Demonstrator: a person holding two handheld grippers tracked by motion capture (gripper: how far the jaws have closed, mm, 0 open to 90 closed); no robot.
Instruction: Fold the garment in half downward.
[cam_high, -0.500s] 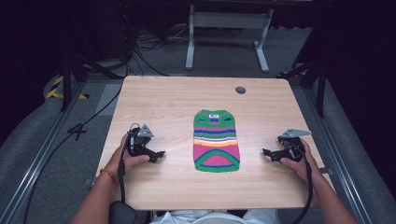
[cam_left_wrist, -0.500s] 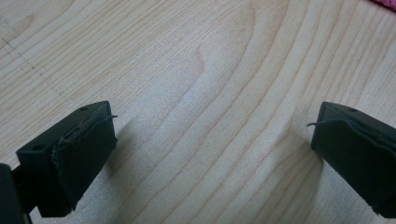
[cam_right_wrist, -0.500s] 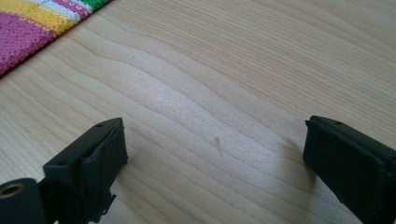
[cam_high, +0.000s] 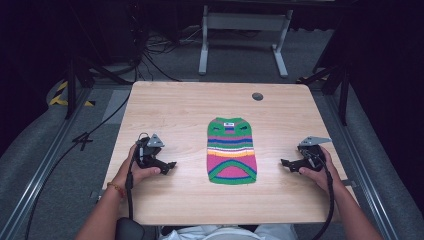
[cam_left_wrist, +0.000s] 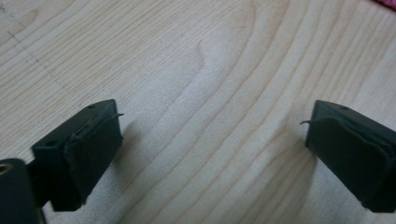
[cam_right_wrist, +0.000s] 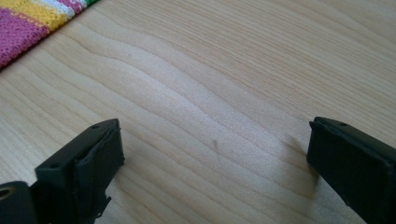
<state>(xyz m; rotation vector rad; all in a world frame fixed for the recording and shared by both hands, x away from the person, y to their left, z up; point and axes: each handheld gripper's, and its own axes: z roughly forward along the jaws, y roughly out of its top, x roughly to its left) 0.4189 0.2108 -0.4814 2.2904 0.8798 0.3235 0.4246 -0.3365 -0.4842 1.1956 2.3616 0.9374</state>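
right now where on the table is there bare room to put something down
Widest bare wood on the table: the far strip beyond the striped sweater, up to the small round hole. Bare lanes separate sweater from left claw and right claw. Near edge also bare between forearms.

The pale wooden table looks smooth and a little shiny, with wavy brown grain lines running across it. The small striped knitted jumper of green, pink, yellow and blue wool looks soft and bumpy, with tiny loops of yarn showing at its edge. The black pads on the left gripper look dull and a bit rough, like rubber, and a grey floor like flat carpet lies around the table.
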